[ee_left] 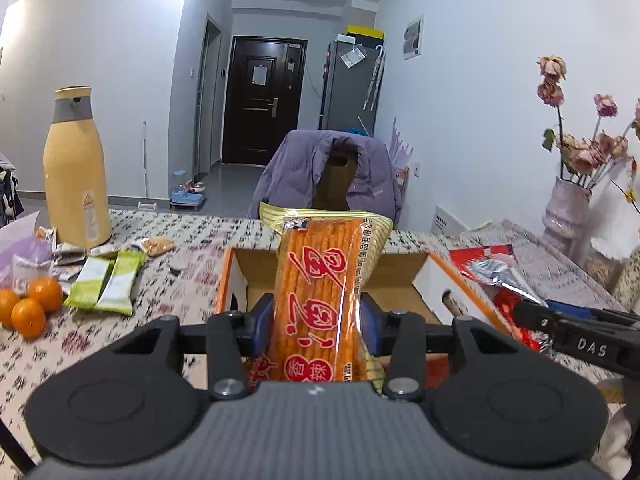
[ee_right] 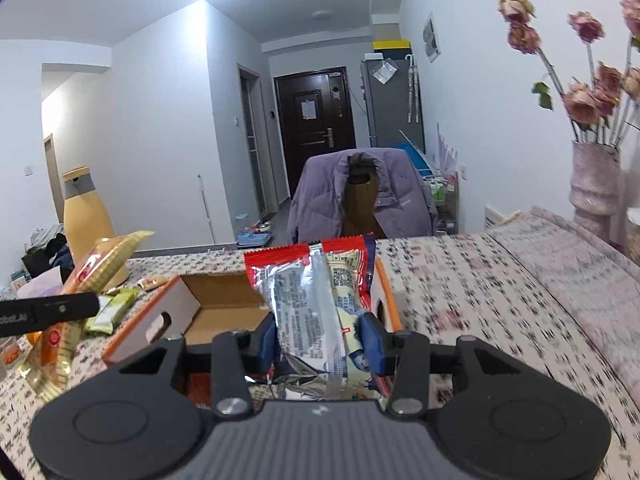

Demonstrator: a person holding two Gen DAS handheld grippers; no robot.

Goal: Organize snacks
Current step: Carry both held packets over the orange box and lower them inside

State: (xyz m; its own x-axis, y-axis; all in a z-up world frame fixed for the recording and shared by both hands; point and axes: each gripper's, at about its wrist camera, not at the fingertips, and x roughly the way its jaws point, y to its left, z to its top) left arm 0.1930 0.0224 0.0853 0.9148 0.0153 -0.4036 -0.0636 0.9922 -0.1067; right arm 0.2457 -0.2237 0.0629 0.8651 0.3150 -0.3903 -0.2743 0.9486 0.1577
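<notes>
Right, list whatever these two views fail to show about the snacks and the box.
- Cardboard box floor: left wrist view, hidden behind the orange snack pack; right wrist view, behind the red and silver packet.
- Orange snack pack's lower end: left wrist view, hidden by the left gripper body.
- Small wrappers by the yellow flask: too small and blurred to identify.

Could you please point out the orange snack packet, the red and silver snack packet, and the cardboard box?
orange snack packet (ee_left: 320, 292), left wrist view, front face.
red and silver snack packet (ee_right: 308, 304), right wrist view, silver back.
cardboard box (ee_right: 224, 300), right wrist view, inner wall.
</notes>
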